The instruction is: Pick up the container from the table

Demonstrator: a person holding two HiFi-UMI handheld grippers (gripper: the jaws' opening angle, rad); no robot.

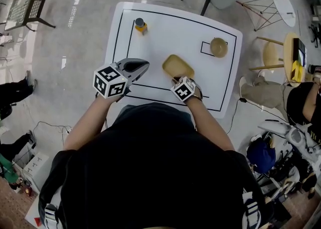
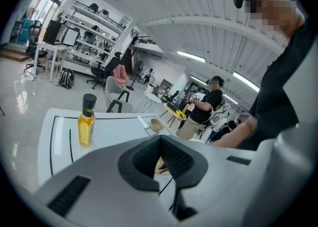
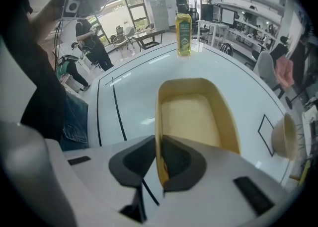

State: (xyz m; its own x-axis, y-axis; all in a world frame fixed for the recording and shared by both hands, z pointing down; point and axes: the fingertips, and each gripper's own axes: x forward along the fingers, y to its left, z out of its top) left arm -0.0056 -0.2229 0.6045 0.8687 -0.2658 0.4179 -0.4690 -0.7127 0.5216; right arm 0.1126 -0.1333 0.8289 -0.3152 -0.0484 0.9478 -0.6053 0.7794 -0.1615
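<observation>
Jaws of the right gripper [image 3: 160, 141] are clamped on the near wall of the container [image 3: 194, 114]: one dark ribbed pad sits outside the rim, the other inside, with the thin wall pinched between them. The container is a shallow tray with rounded corners, pale yellow and matte, and its flat floor is bare, with nothing in it. In the head view it lies at the front middle of the white table [image 1: 170, 32], just ahead of the right gripper [image 1: 177, 79], which points steeply down from a forearm stretched forward. Whether its base has left the tabletop cannot be told.

The left gripper [image 1: 145, 64] is held over the table's front left part, aimed forward and a little downward, well apart from the container. In its own view the left gripper [image 2: 160, 139] has its black pads closed tip to tip with nothing between them.

Farther out, an oil bottle [image 1: 140, 25] stands upright near the far left corner, clear with yellow liquid and a dark cap. A round tan bowl [image 1: 218, 47] sits toward the right, beside a small black rectangle drawn on the table. The tabletop is smooth and glossy, edged inside by a thin black outline.
</observation>
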